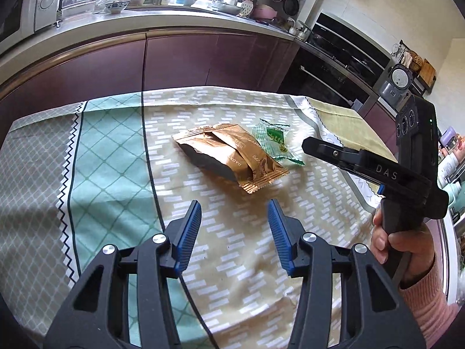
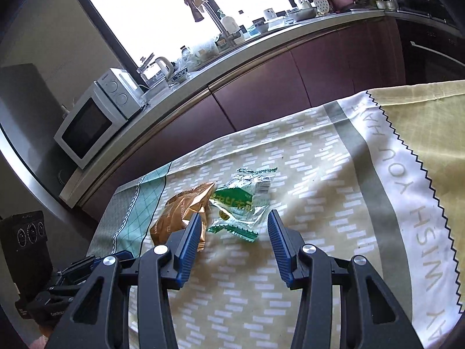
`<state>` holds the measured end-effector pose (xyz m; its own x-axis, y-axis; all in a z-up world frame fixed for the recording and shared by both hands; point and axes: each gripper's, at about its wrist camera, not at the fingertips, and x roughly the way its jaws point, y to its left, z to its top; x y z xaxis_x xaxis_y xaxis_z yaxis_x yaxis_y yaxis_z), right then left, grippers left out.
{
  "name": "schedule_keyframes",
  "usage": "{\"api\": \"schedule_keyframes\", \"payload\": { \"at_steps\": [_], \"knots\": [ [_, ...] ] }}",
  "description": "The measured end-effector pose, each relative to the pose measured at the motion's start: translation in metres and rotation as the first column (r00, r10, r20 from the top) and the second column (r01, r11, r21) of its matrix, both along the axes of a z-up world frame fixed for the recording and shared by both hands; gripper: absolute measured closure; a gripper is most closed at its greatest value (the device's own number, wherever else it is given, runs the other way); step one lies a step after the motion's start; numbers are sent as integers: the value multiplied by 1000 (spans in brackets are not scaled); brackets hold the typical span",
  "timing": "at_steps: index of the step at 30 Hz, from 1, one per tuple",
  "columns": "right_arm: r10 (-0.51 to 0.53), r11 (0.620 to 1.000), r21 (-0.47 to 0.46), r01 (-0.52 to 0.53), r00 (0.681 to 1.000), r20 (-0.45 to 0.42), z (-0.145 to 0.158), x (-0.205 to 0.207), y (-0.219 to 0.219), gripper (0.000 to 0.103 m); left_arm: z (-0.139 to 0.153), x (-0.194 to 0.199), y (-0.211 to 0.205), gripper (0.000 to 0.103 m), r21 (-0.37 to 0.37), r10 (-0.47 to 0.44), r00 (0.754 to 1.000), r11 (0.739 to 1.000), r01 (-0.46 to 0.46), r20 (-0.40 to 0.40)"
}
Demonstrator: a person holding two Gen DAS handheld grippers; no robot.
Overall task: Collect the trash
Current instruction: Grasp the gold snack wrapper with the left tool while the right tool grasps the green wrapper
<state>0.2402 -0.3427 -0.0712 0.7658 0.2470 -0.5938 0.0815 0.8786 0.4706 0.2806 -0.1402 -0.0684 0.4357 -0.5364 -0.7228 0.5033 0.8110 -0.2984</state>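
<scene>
A torn gold snack wrapper lies on the patterned tablecloth, and a clear green-printed wrapper sits just behind it on the right. My left gripper hovers short of the gold wrapper, open, with nothing between its blue pads. In the right wrist view the green wrapper lies just ahead of my right gripper, which is open and holds nothing; the gold wrapper is partly behind its left finger. The right gripper's body shows at the right of the left wrist view, held by a hand.
A kitchen counter with dark red cabinets runs behind the table, crowded with a kettle, bowls and utensils. A white microwave stands at its left end. An oven is at the right. The table's far edge lies beyond the wrappers.
</scene>
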Motion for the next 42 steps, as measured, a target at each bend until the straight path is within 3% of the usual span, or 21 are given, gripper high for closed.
{"api": "schedule_keyframes", "payload": {
  "at_steps": [7,13,15,19,20,25,30,31,42],
  "knots": [
    [-16,1000,-21,16,999,-35,-8,27,-4,51,-3,19,-16,59,-7,-1,1000,1000,1,-22],
    [-15,1000,-8,15,998,-59,-14,43,-10,48,-8,34,-24,67,-27,-8,998,1000,6,-57],
    [-9,1000,-9,8,998,-66,-15,47,-9,47,-10,39,-26,72,-33,-11,997,999,8,-73],
    [3,1000,-17,-4,998,-69,-15,50,-7,46,-14,47,-28,91,-53,-21,994,998,15,-105],
    [4,1000,-24,-5,997,-71,-15,51,-6,47,-15,49,-28,97,-58,-24,993,998,17,-111],
    [5,1000,-25,-7,997,-79,-17,52,-7,72,-15,46,-29,99,-59,-28,994,998,22,-103],
    [8,1000,-10,-8,997,-78,-18,49,-10,80,-8,41,-29,102,-57,-37,997,998,33,-74],
    [11,1000,-6,-12,997,-73,-18,49,-10,92,-6,40,-29,102,-56,-39,997,998,35,-68],
    [32,999,10,-31,999,-34,-11,29,-8,96,11,20,-10,102,-52,-49,999,997,49,8]
  ]
}}
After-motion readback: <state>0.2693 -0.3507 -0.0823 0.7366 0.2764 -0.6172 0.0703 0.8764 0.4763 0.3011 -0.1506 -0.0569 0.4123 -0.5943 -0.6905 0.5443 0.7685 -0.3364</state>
